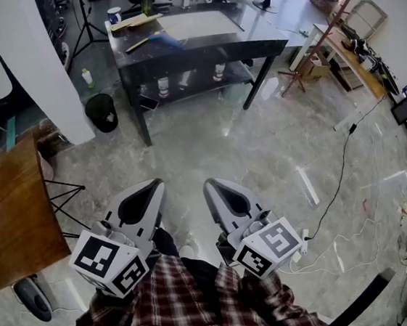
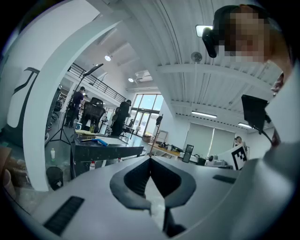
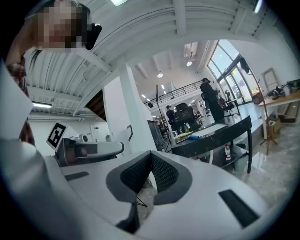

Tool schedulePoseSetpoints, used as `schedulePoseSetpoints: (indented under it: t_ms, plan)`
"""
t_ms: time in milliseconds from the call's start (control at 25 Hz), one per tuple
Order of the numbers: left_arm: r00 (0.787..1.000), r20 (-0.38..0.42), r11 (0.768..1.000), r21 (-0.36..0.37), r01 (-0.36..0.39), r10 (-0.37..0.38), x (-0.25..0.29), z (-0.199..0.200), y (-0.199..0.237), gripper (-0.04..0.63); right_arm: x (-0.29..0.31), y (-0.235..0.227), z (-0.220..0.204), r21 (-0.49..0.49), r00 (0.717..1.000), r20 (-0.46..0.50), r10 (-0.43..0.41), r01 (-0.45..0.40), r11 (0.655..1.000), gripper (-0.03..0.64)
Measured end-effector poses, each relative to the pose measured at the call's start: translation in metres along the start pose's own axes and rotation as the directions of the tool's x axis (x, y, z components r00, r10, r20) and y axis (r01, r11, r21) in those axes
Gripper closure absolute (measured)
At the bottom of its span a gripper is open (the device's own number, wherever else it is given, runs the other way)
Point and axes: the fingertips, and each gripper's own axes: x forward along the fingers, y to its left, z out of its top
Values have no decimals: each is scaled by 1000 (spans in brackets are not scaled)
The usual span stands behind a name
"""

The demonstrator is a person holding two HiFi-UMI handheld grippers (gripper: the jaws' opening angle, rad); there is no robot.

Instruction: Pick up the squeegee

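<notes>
The squeegee (image 1: 167, 40), a blue-handled tool, lies on the dark table (image 1: 248, 40) far ahead of me across the floor. It shows small in the left gripper view (image 2: 101, 141) and as a blue speck in the right gripper view (image 3: 193, 136). My left gripper (image 1: 156, 184) and right gripper (image 1: 209, 185) hang side by side close to my body, pointing towards that table and well short of it. In the gripper views, the left gripper (image 2: 150, 158) and the right gripper (image 3: 150, 153) each have their jaws together with nothing between them.
A white pillar (image 1: 38, 60) and a black bin (image 1: 101, 112) stand left of the table. A wooden table (image 1: 12, 210) is at my left. Cables (image 1: 339, 201) trail over the marble floor at right, near a wooden stand (image 1: 316, 58). Bottles (image 1: 163, 85) sit on the table's lower shelf.
</notes>
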Motion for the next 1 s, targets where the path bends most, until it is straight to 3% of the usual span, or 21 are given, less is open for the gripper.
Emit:
schedulePoseSetpoints:
  t_ms: [200,720,1000]
  plan:
    - [1000,4,999,-41,0,1,27,-1,31,584,35,-26,3,-7,1000,-26,-5,5,1000,604]
    - [998,24,998,-12,54,-53,116,66,160,584,208,-70,53,-77,999,-16,29,-30,997,604]
    - [998,-20,996,-53,65,-66,155,71,226,584,264,-107,44,-40,998,-53,-40,38,998,604]
